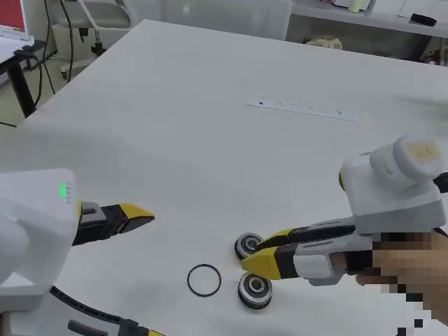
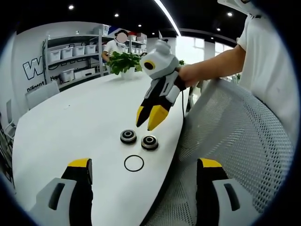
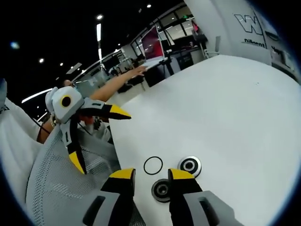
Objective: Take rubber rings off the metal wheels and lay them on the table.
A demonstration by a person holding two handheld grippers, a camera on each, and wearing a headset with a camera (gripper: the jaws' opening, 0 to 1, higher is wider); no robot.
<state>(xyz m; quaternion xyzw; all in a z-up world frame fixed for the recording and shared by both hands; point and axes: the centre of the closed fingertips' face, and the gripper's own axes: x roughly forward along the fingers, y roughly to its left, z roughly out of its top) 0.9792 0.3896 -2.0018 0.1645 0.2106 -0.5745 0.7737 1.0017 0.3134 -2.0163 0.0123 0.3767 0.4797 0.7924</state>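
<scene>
The left tool (image 1: 152,273) hangs left of the loose rubber ring (image 1: 189,278), its yellow-tipped jaws spread wide and released, one jaw above the ring's level and the other down at the near table (image 1: 175,126) edge, with nothing between them. The ring lies flat on the white table, free of any wheel. Just right of it sit two metal wheels, apart from the ring: the far wheel (image 1: 248,246) and the near wheel (image 1: 255,289), both lying flat with dark outer rims. Right of the ring, above the gap between the two wheels, the right tool (image 1: 253,256) points toward the ring, its jaws a small way apart and grasping nothing. Well beyond the ring lies a white power strip (image 1: 301,108).
</scene>
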